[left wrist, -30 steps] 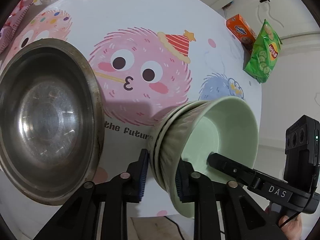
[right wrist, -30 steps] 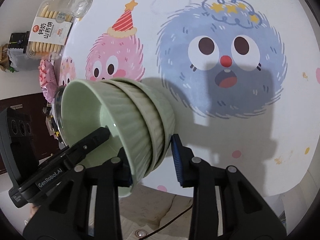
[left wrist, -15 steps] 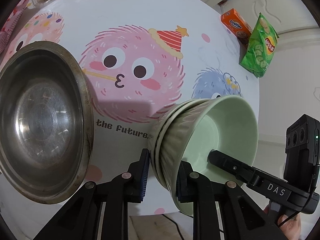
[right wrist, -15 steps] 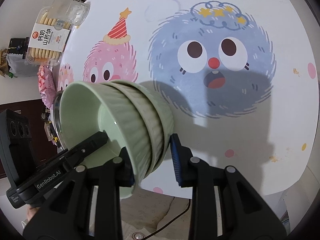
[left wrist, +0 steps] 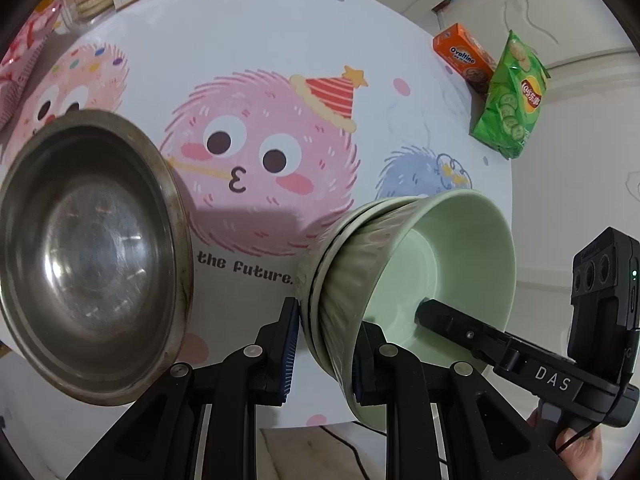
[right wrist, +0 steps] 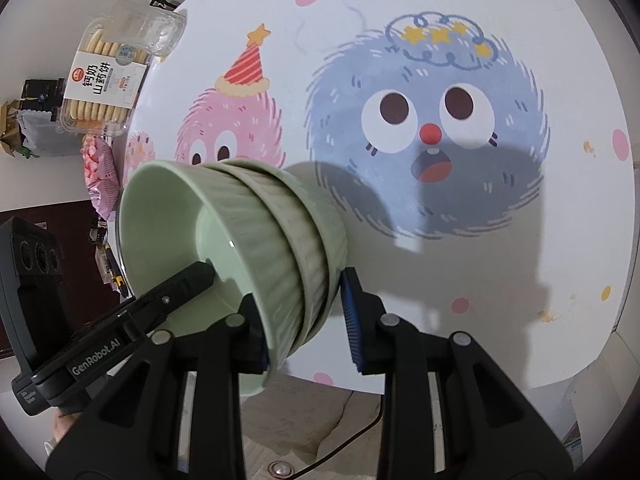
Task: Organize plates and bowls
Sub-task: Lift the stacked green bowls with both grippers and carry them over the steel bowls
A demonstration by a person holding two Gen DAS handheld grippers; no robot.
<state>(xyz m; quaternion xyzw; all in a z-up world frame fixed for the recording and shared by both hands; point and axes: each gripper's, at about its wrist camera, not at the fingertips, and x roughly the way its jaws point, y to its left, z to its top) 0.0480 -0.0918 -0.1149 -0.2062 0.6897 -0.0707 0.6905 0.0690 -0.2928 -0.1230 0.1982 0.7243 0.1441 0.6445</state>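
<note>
While both claws pinch the stacked green bowls (left wrist: 404, 280), "the future." shows on the tablecloth (left wrist: 280, 40) beside an Ovaltine box (left wrist: 464, 58).

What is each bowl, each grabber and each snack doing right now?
Green bowls: nested stack, held off the table, tilted.
Left gripper: shut on one side of the stack's rims.
Right gripper: shut on the other side.
Steel bowl: empty, upright, on the table.
Chip bag: sealed, lying at the table's edge.
Orange box: closed.
Biscuit tub: lid on.
</note>
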